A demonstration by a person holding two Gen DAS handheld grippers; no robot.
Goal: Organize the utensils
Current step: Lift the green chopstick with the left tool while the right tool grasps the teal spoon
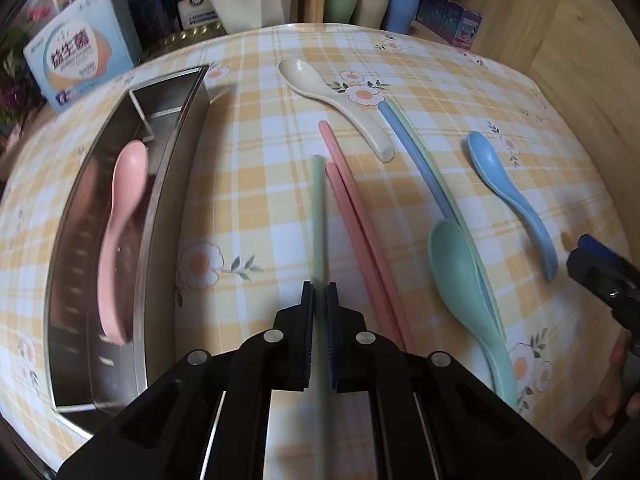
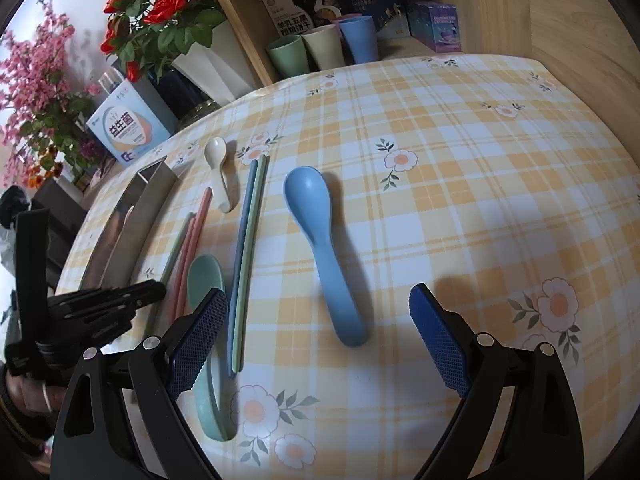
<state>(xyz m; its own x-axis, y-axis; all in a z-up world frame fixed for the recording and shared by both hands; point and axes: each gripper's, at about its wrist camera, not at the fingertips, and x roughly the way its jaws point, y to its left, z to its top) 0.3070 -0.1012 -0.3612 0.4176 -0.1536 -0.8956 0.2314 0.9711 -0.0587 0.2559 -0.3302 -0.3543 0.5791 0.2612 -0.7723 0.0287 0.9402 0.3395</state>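
Observation:
My left gripper [image 1: 319, 287] is shut on a single green chopstick [image 1: 318, 216], which runs straight away from the jaws over the checked tablecloth. A pair of pink chopsticks [image 1: 352, 220] lies just right of it. A steel tray [image 1: 160, 208] at the left holds a pink spoon [image 1: 120, 220]. My right gripper [image 2: 318, 294] stands open above the table, and the handle of a blue spoon [image 2: 310, 204] lies between its fingers, untouched. A green spoon [image 2: 206, 280] rests by the right gripper's left finger, beside a blue and green chopstick pair [image 2: 248, 240].
A cream spoon [image 1: 332, 100] lies further back on the cloth. Green, cream and blue cups [image 2: 324, 48] stand on a wooden shelf behind the table. A boxed product [image 1: 80, 60] and potted flowers [image 2: 160, 12] stand at the back left. A wooden wall [image 2: 580, 20] borders the right.

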